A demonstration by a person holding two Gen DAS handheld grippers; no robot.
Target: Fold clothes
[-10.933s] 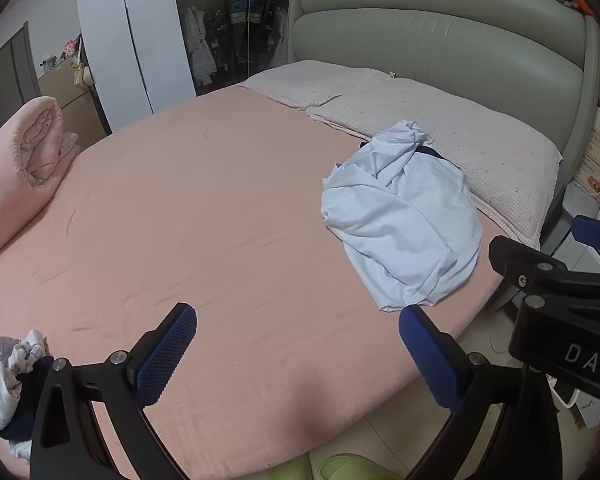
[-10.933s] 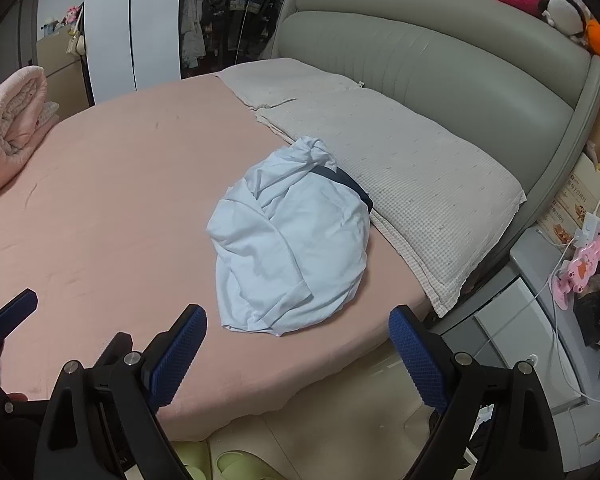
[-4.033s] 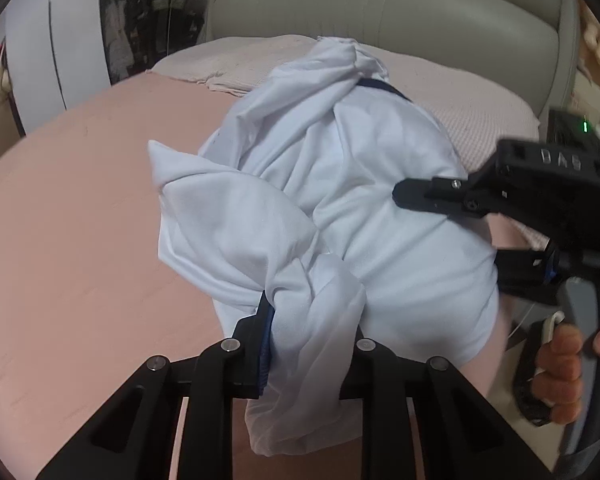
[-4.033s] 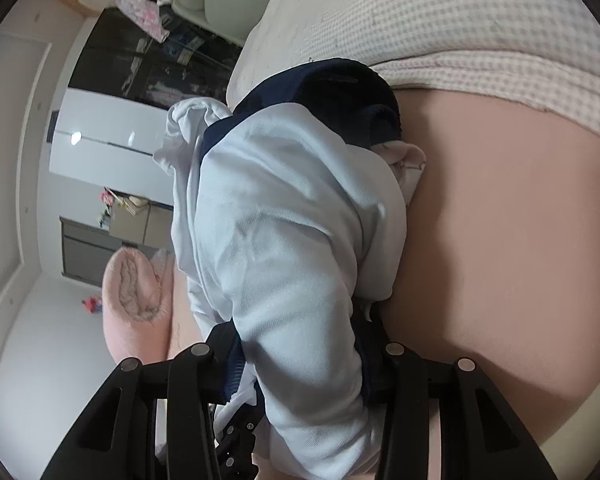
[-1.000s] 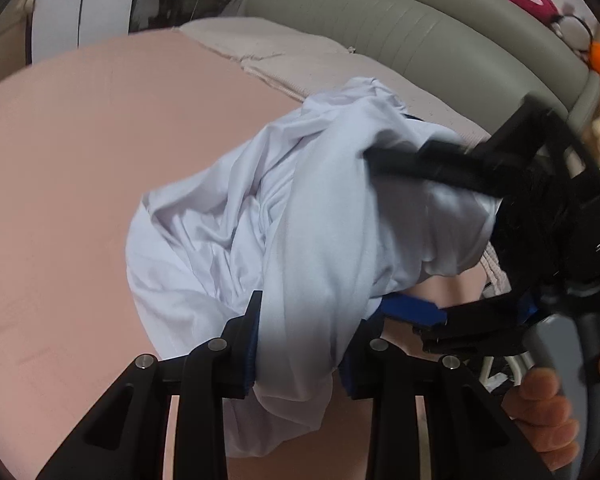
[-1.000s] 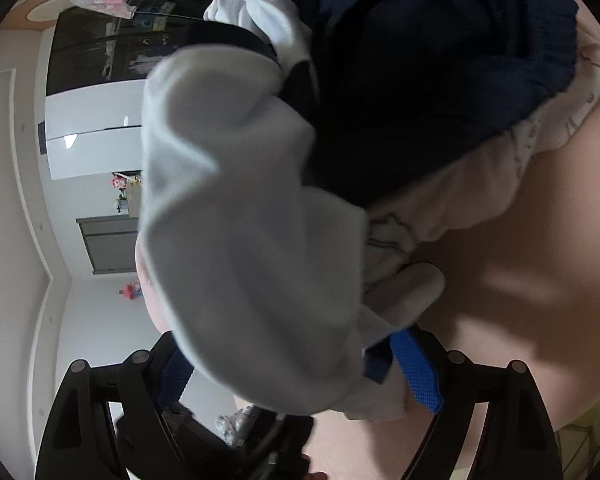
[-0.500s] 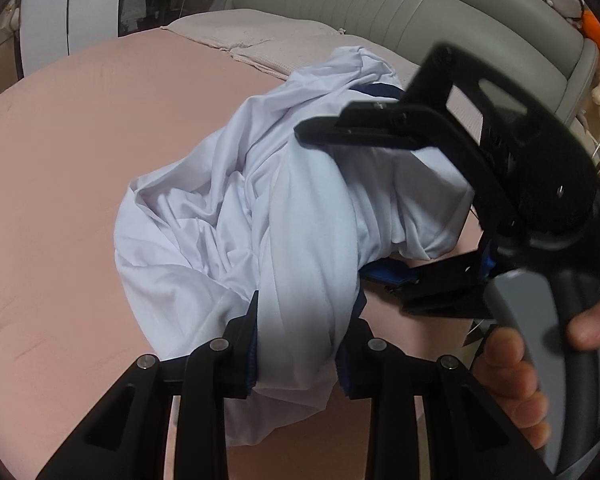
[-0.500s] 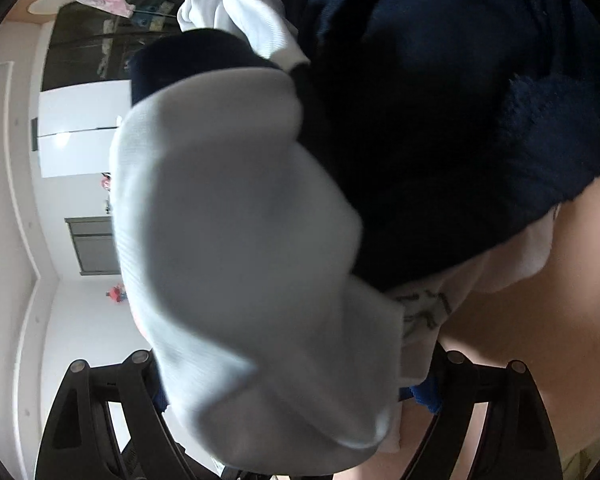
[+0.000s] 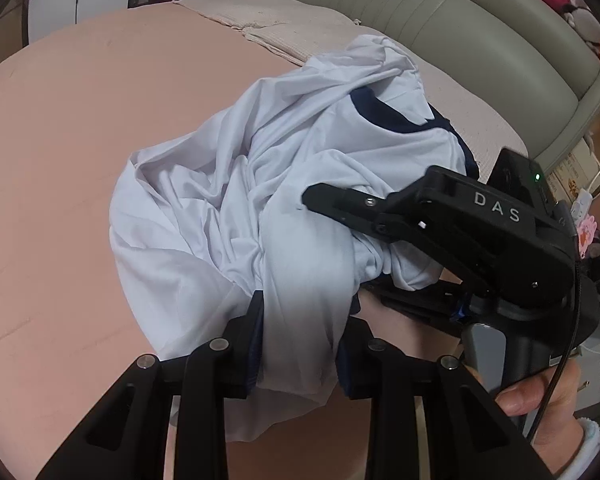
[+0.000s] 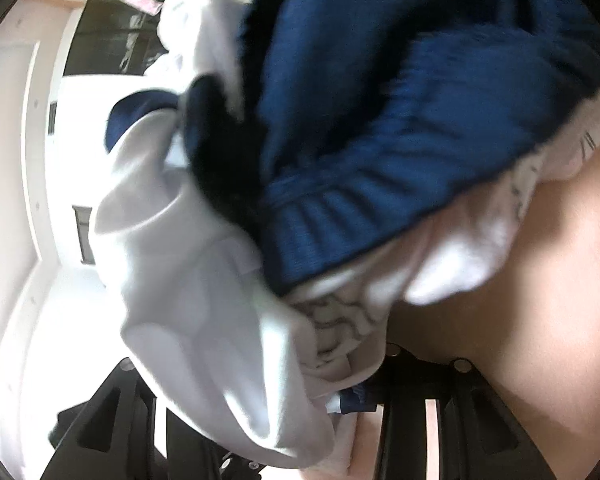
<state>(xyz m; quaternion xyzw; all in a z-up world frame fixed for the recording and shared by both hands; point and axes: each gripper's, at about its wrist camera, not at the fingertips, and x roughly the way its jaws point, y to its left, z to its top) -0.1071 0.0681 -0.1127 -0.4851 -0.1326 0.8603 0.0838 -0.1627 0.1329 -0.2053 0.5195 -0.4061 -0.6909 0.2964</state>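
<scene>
The left gripper (image 9: 300,336) has its blue-padded jaws clamped on a thick bunched fold of the crumpled white jersey shirt with navy collar trim (image 9: 268,200). The right gripper (image 9: 364,256) has just been closing its jaws with shirt cloth between them; from its own blurred view a wad of white and printed fabric sits in the narrowed jaws (image 10: 332,364), though I cannot tell whether the pads press it.

The shirt lies heaped at the near right of the round bed's pink fitted sheet (image 9: 60,160), just before the pale quilted pillows (image 9: 268,28).

The risks, as I judge them: each grip holds a bundle, so a lift could raise a twisted lump, and the right jaws may also catch the navy ribbed garment (image 10: 400,100) tangled inside.

The left gripper angles steeply down at the near edge; the right, held by a hand (image 9: 540,392), reaches in from the right, lower and flatter.
</scene>
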